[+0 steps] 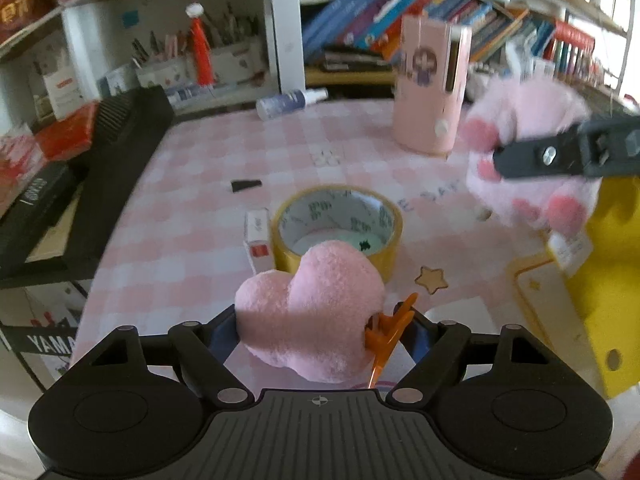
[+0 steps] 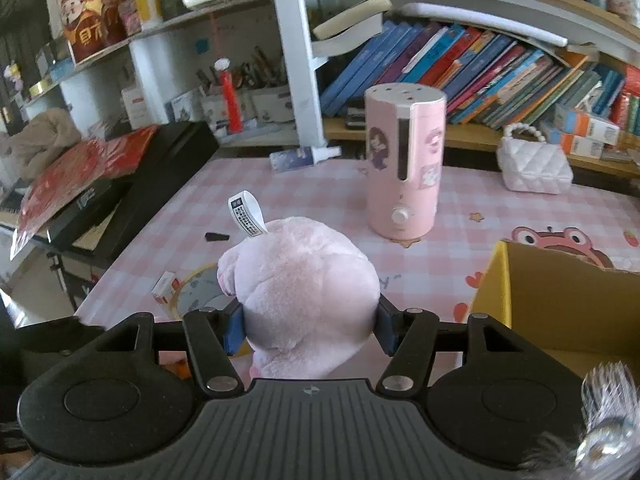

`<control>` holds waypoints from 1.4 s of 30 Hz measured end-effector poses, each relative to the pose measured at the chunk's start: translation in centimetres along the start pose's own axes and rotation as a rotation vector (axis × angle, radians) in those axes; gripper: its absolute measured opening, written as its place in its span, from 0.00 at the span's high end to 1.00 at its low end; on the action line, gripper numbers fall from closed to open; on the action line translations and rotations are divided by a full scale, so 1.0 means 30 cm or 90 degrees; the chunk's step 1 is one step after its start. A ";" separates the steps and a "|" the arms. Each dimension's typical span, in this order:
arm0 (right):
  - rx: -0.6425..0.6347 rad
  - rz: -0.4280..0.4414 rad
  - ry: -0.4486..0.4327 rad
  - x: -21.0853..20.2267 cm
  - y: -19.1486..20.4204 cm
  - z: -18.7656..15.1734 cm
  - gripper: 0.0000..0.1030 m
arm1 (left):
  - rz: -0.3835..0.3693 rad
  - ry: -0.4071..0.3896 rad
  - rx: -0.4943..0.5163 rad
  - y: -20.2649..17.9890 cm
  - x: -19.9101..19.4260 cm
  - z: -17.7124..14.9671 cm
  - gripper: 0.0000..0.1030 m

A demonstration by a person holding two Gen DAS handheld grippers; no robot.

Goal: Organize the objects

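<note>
A home study or child's room: a table with pink checked cartoon cover at centre, white shelves of leaning children's books at upper right, pen holders at upper left, and a black keyboard along the left edge.

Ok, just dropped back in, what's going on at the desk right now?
Both grippers are busy. The left gripper is closed on a pink plush heart, low over the checked tablecloth just in front of the roll of yellow tape. The right gripper is clamped on a pink plush toy, held in the air beside the open yellow cardboard box. Neither plush is in the box yet. The pink humidifier stands upright further back.
</note>
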State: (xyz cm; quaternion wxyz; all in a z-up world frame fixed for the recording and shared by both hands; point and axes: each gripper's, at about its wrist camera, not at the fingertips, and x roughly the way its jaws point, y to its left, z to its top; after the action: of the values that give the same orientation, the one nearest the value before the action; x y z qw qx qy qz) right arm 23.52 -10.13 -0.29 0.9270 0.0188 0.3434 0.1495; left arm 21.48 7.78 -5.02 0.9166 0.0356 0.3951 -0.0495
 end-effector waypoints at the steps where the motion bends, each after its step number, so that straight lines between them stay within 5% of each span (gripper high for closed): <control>1: 0.001 -0.003 -0.001 -0.007 0.000 -0.003 0.44 | -0.004 -0.008 -0.006 0.005 -0.025 -0.004 0.21; 15: -0.022 -0.018 -0.013 -0.161 0.105 -0.127 0.43 | -0.041 -0.090 -0.068 0.054 -0.325 -0.091 0.21; 42: 0.028 -0.086 0.037 -0.444 0.267 -0.477 0.43 | -0.115 -0.073 0.000 0.021 -0.572 -0.377 0.21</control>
State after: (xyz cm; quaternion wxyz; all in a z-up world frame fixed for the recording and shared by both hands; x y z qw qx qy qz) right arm 2.62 -7.32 -1.70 0.9239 0.0115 0.3741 0.0797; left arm 1.68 10.66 -0.27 0.9294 -0.0029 0.3438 -0.1342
